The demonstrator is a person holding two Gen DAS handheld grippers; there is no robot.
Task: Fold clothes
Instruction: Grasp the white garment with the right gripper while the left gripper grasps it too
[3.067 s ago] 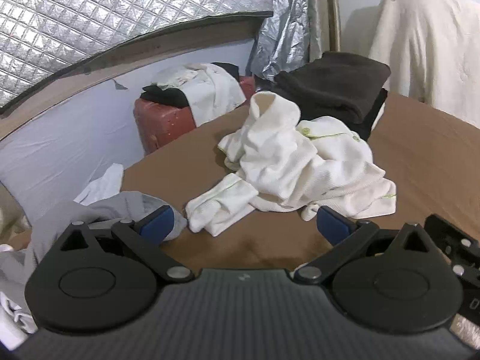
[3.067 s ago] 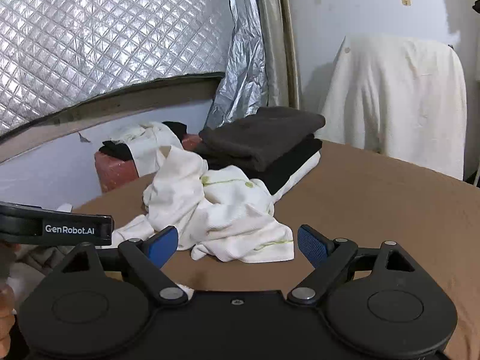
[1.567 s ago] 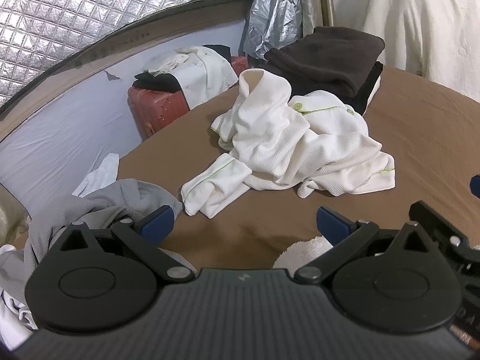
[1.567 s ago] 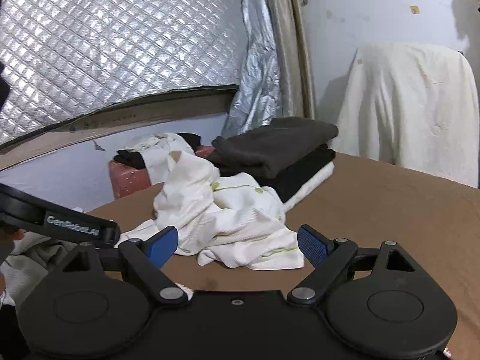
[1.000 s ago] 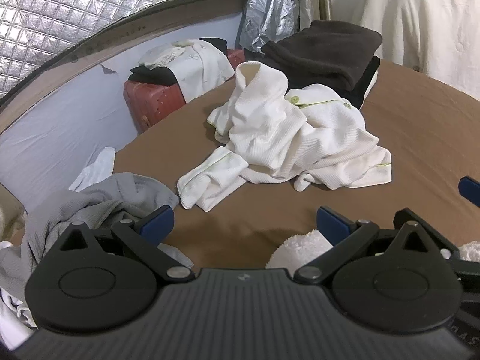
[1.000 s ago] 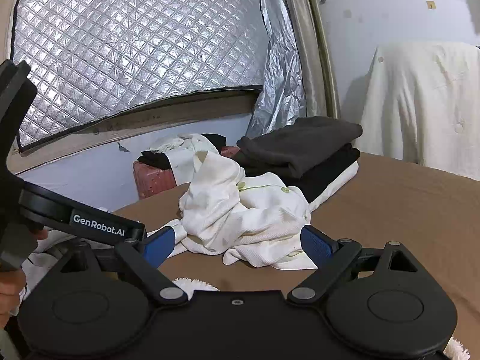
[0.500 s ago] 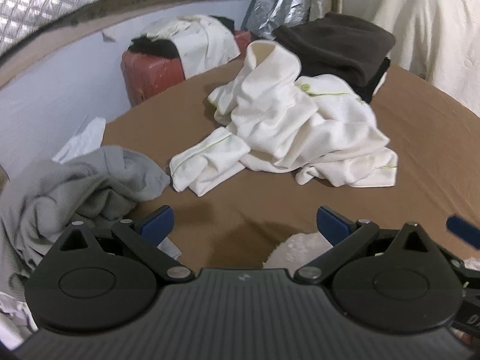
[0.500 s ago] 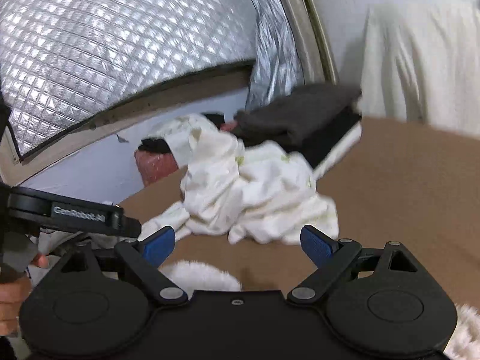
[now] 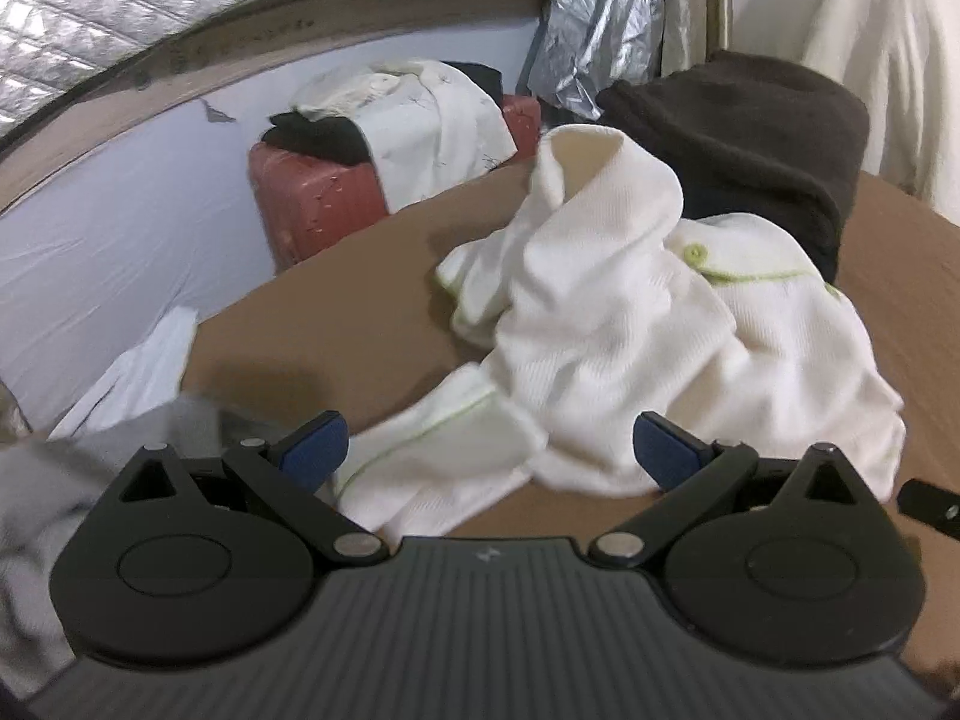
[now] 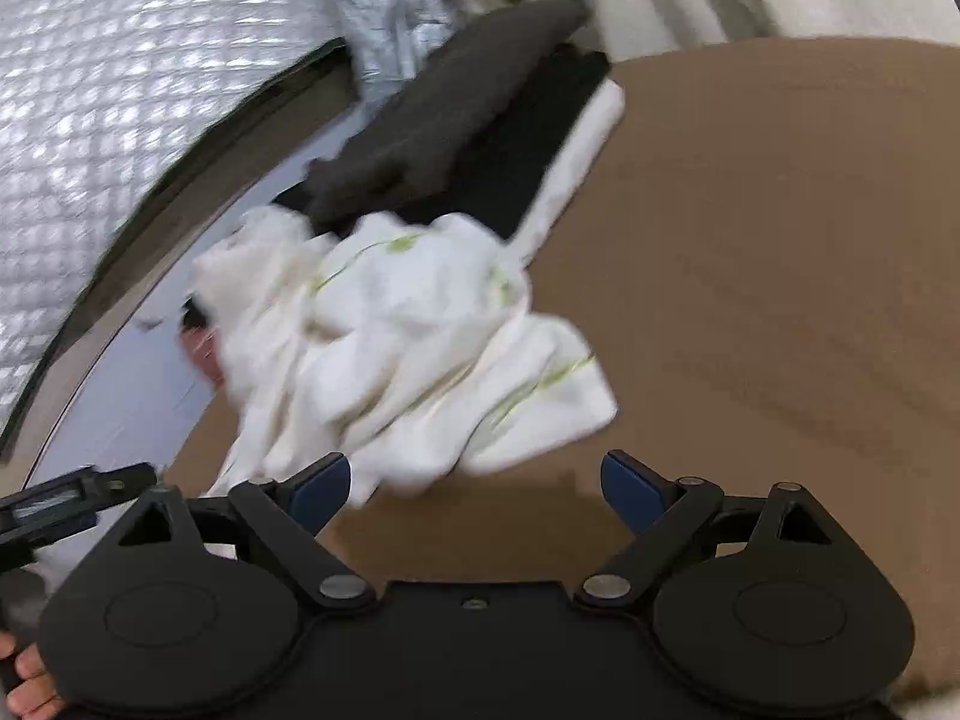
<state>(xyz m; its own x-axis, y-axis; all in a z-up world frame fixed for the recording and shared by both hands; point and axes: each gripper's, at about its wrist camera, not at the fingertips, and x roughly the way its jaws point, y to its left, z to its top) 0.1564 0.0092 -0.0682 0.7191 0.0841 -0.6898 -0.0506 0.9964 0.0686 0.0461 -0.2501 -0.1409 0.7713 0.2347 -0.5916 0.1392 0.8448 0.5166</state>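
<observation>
A crumpled white garment with green trim (image 9: 606, 324) lies in a heap on the brown surface (image 9: 336, 312). In the left wrist view my left gripper (image 9: 489, 450) is open, its blue pads just short of the garment's near sleeve. The right wrist view is blurred; there the same white garment (image 10: 408, 348) lies ahead and left of my open right gripper (image 10: 477, 486), which holds nothing. Behind the heap sits a folded stack of dark brown and black clothes (image 9: 750, 138), also in the right wrist view as the dark stack (image 10: 456, 114).
A grey garment (image 9: 72, 468) lies at the left edge of the brown surface. A red case (image 9: 318, 198) with white and black clothes on it stands behind. A cream cloth (image 9: 888, 54) hangs at the back right. Quilted silver foil (image 10: 120, 60) covers the back wall.
Both grippers have moved forward toward the white garment, which now looks larger. The right view has tilted down and swung, with strong blur. The fluffy white item at the bottom edge is gone from the left view.
</observation>
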